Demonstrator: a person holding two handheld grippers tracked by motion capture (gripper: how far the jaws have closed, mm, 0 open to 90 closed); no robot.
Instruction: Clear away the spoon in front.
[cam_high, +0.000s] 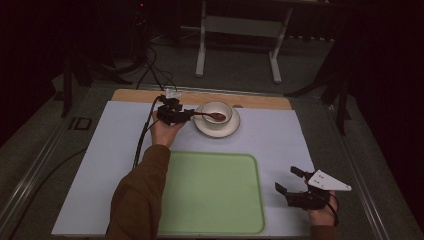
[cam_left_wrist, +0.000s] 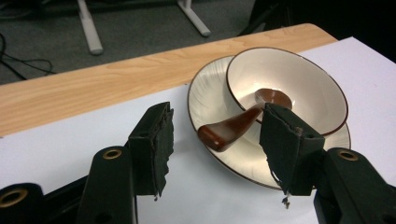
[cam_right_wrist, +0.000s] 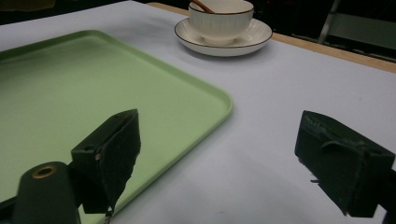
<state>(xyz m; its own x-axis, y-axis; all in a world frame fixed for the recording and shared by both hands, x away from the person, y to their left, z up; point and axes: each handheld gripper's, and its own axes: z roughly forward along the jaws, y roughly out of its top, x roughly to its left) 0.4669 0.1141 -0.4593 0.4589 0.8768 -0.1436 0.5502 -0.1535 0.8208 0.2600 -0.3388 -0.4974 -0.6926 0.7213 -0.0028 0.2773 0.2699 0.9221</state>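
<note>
Brown and glossy, the spoon (cam_left_wrist: 236, 128) is lying in the bowl (cam_left_wrist: 299, 81) on the saucer (cam_left_wrist: 210, 91) at about twelve o'clock on the table (cam_high: 110, 150), its handle sticking out over the rim toward nine o'clock, probably so it is easy to take. The left gripper (cam_left_wrist: 215, 140) is standing open around that handle, one pad (cam_left_wrist: 280, 140) just beside it, not yet pressing. The right gripper (cam_right_wrist: 229, 163) is waiting wide open and holding nothing at five o'clock, beside the green tray (cam_right_wrist: 93, 93).

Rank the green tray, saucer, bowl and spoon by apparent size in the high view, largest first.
1. green tray
2. saucer
3. bowl
4. spoon, partly hidden at the handle end, but clearly smallest.
</note>
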